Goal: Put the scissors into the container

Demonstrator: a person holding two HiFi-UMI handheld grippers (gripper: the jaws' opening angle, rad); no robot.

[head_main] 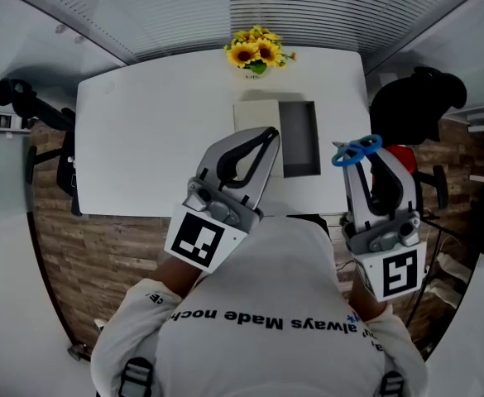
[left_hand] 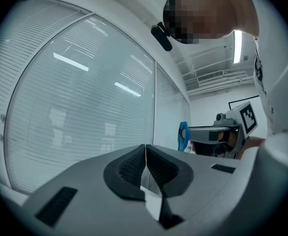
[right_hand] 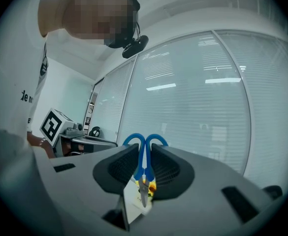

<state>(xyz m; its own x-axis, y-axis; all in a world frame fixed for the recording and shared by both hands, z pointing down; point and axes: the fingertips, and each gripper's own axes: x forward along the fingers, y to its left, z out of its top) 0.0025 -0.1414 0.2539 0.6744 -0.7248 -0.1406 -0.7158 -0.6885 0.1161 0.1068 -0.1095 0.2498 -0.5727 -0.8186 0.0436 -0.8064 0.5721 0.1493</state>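
Note:
Blue-handled scissors (head_main: pixel 356 150) are clamped in my right gripper (head_main: pixel 372 162), held in the air beyond the table's right front corner. In the right gripper view the scissors (right_hand: pixel 144 154) sit between the pads, handle loops sticking out past the tips and blades pointing back. The container (head_main: pixel 298 151), an open grey-lined box with a white part beside it, stands mid-table on the white table (head_main: pixel 142 139). My left gripper (head_main: pixel 268 132) hovers over the table's near edge just left of the container, shut and empty. In the left gripper view its pads (left_hand: pixel 134 166) touch, and the scissors (left_hand: pixel 183 135) show at right.
A bunch of sunflowers (head_main: pixel 256 52) stands at the table's far edge. A black chair (head_main: pixel 415 106) is right of the table and another black chair (head_main: pixel 26 102) is at its left. Window blinds (left_hand: pixel 84 107) fill the background.

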